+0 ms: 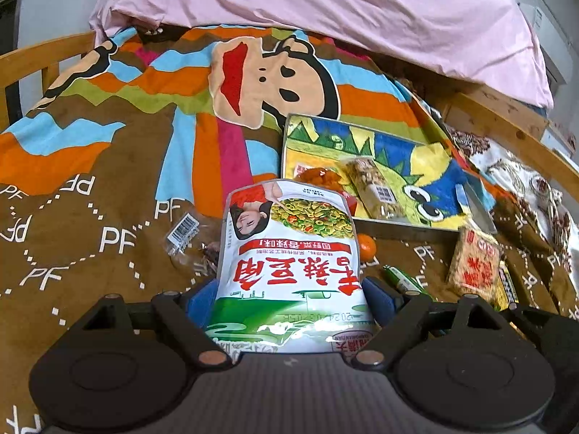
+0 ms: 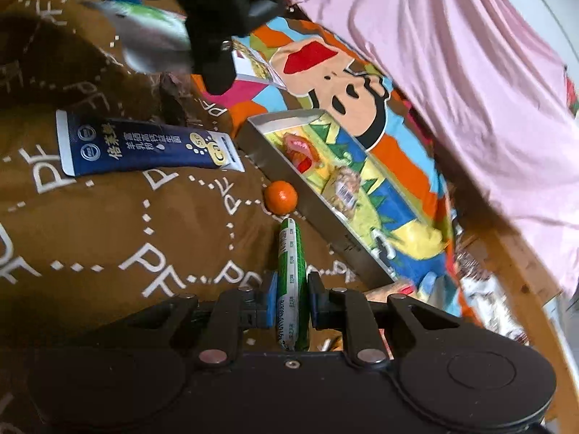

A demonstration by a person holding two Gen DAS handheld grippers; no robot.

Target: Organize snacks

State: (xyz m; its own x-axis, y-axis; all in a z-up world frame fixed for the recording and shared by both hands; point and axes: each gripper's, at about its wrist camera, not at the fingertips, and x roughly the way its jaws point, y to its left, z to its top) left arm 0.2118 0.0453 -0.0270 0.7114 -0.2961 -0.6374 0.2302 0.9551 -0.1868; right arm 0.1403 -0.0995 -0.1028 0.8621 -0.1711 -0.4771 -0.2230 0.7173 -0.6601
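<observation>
My left gripper [image 1: 289, 298] is shut on a white and green snack bag [image 1: 289, 253] with red lettering, held above the bedspread in front of the metal tray [image 1: 409, 224]. The tray holds a nut bar [image 1: 376, 188] and an orange-red snack packet [image 1: 318, 175]. My right gripper [image 2: 292, 300] is shut on a green stick-shaped snack [image 2: 291, 271], just left of the tray's near wall [image 2: 318, 202]. The left gripper [image 2: 224, 18] with its bag [image 2: 152, 39] shows at the top of the right wrist view.
A small orange [image 2: 280, 197] lies against the tray wall. A dark blue sachet [image 2: 148, 148] lies on the brown bedspread. A red-printed cracker pack [image 1: 474, 264] lies right of the tray, and a clear wrapper [image 1: 184, 235] lies left. A pink quilt [image 1: 325, 7] is behind.
</observation>
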